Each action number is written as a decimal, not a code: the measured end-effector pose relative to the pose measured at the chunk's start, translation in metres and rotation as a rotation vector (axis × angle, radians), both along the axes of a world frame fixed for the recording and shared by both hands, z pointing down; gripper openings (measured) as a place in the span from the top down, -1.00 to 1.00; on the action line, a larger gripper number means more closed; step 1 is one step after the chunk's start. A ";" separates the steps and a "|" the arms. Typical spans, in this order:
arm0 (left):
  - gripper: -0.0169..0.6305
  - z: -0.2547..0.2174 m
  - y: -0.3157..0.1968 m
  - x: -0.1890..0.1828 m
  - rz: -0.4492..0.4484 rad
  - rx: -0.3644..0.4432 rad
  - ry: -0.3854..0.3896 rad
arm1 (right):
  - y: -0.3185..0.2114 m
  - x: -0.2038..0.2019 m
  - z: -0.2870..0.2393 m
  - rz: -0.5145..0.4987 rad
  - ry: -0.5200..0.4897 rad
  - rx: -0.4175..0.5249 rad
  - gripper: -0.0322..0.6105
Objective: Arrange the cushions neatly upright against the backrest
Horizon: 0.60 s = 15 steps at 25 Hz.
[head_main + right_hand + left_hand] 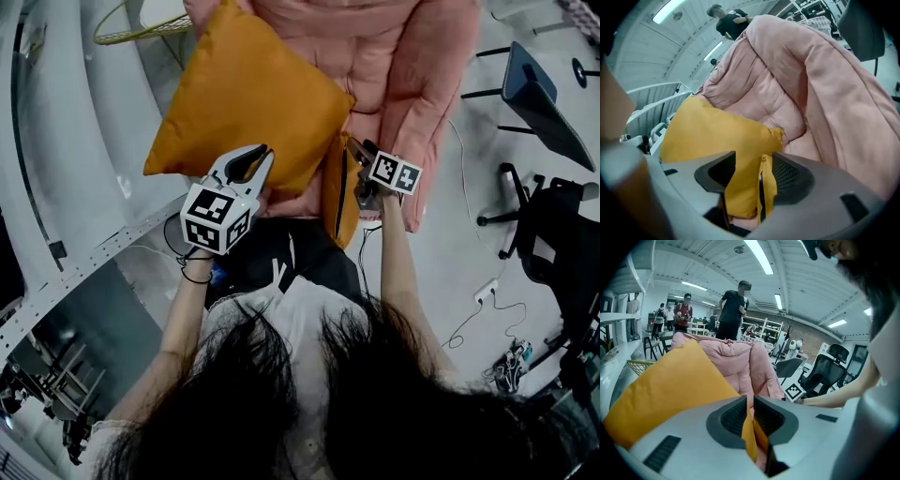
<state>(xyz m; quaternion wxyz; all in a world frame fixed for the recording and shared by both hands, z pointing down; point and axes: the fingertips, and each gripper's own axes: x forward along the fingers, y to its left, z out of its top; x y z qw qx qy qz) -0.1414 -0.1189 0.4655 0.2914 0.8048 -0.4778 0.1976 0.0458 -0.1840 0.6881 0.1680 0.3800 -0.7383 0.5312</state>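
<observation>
A large orange cushion (244,103) is held up over the seat of a pink padded chair (403,66). My left gripper (251,164) is shut on its lower edge. In the left gripper view a thin fold of the orange cushion (670,390) is pinched between the jaws of the left gripper (751,411). A second orange cushion (342,192) stands edge-on at the seat's front, zipper side towards me. My right gripper (361,152) reaches it from the right. In the right gripper view the right gripper (752,164) has its jaws apart, with the zipped orange edge (766,187) loose between them.
White curved rails (75,141) run along the left. A yellow wire basket (141,28) sits behind the chair. Black office chairs (553,234) and floor cables (478,300) lie to the right. People (733,310) stand in the background of the left gripper view.
</observation>
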 end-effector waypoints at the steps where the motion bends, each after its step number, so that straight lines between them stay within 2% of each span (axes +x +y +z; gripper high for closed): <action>1: 0.83 0.003 -0.004 0.005 0.005 -0.006 0.000 | -0.009 -0.002 0.005 -0.006 -0.006 -0.001 0.18; 7: 0.83 0.024 -0.035 0.030 0.019 -0.038 -0.007 | -0.044 -0.022 0.047 -0.156 -0.001 -0.033 0.07; 13: 0.83 0.038 -0.054 0.027 -0.004 -0.063 -0.020 | -0.059 -0.050 0.079 -0.240 -0.062 -0.094 0.01; 15: 0.83 0.042 -0.057 0.025 -0.019 -0.071 -0.024 | -0.060 -0.056 0.084 -0.262 -0.111 -0.122 0.01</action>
